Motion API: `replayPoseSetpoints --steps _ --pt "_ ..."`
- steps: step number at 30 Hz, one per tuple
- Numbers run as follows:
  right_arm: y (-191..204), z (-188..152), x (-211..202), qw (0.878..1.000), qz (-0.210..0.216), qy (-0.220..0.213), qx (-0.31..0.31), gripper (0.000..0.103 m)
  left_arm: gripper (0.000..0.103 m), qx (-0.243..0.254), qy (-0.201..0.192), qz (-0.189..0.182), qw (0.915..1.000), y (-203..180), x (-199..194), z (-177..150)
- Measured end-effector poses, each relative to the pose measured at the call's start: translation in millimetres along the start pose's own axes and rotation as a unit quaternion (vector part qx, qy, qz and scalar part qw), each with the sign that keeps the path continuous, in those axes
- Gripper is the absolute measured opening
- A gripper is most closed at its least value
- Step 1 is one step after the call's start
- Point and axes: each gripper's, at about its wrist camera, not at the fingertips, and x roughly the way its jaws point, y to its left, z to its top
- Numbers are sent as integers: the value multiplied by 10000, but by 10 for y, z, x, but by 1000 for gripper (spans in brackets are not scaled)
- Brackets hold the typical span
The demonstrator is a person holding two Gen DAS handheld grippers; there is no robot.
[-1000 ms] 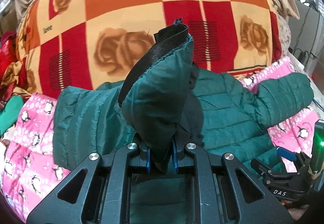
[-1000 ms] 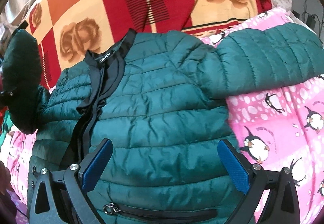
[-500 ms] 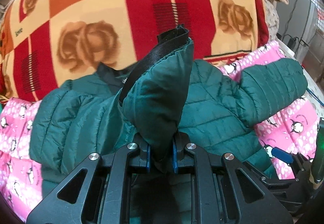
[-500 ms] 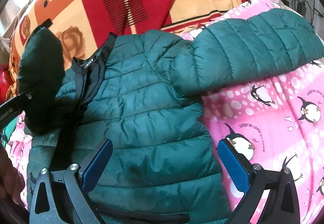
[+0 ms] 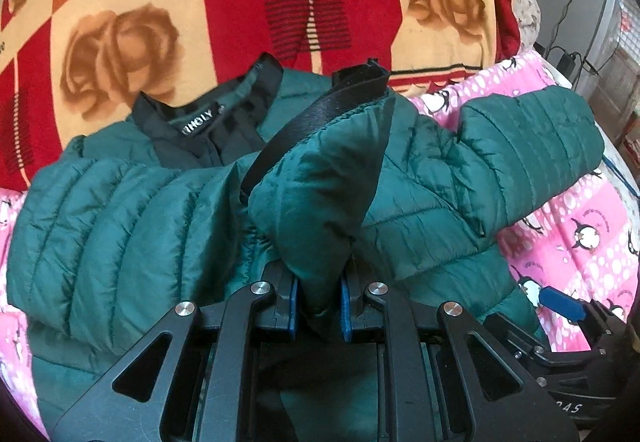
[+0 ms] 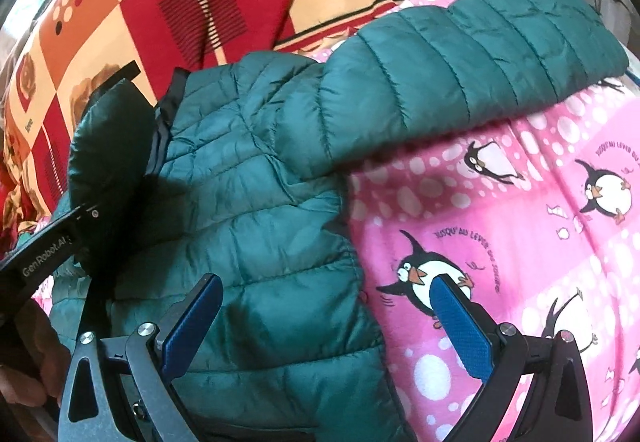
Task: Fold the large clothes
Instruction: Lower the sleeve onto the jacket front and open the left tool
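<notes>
So I've got the left tool (image 5: 318,308) clamped tight on the cuff end of one sleeve (image 5: 320,198) of the green jacket (image 6: 256,226), black trim standing up above the pads, and I'm bringing it across the chest. The jacket lies front-up on the pink penguin sheet (image 6: 520,242) with its collar (image 5: 208,122) up against the red-and-orange blanket (image 5: 200,2). The other sleeve (image 6: 460,54) sticks straight out over the sheet. The right tool (image 6: 326,326) hangs wide open over the jacket's side edge with nothing between its pads.

What worries me from here: the fabric looks slick and puffy, so once I let go the sleeve could spring back or slide off the chest instead of lying flat. I'm only pinching the tip, so the rest of the sleeve may bunch into a lump near the shoulder. The bed is soft too, so if I drag rather than lift, the whole jacket might skew. The right tool could pin the body first, I reckon.
</notes>
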Motion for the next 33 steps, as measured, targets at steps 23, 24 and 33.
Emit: replayPoseSetpoints --steps 23,24,33 --pt "541 214 -123 9956 915 6 -184 103 70 -464 -578 973 9925 1535 -1222 -344" --pt "602 237 -80 9953 949 30 -197 103 70 -594 -593 1105 9903 1675 -1254 -380" --pt "955 295 286 9940 1006 346 -239 98 70 -1467 -481 1669 9738 2404 -1084 -561"
